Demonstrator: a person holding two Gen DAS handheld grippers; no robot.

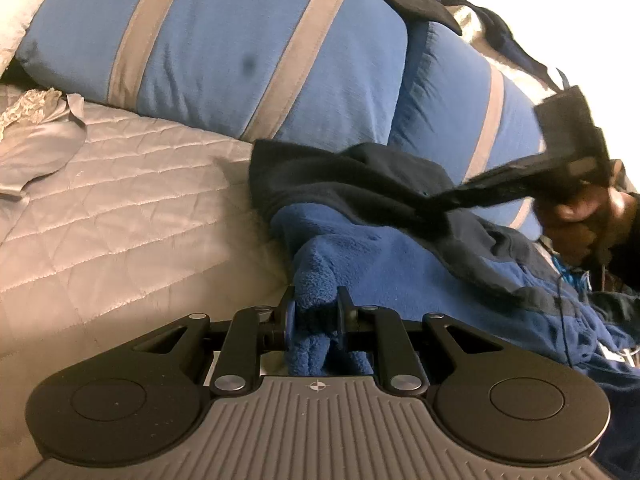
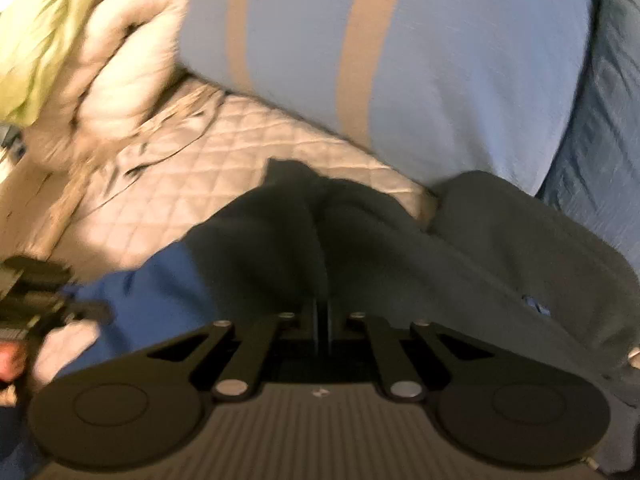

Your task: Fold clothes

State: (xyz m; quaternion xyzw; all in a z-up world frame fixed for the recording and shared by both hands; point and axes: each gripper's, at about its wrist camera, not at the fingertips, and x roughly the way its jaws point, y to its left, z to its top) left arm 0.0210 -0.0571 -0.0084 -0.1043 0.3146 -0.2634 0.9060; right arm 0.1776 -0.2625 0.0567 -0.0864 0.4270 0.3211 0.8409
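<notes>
The blue fleece garment (image 1: 400, 256) lies rumpled at centre frame on the quilted bed (image 1: 120, 200), no finished fold visible. The left gripper (image 1: 316, 308) pinches its blue edge; the right gripper (image 2: 322, 312) clamps its dark hem, so folding looks barely begun.

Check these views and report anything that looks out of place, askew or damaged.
On the left blue striped pillow there is a small dark spot, like a stain. The blue fleece garment lies bunched and twisted between the left gripper and right gripper, not flat. No damage is visible.
</notes>
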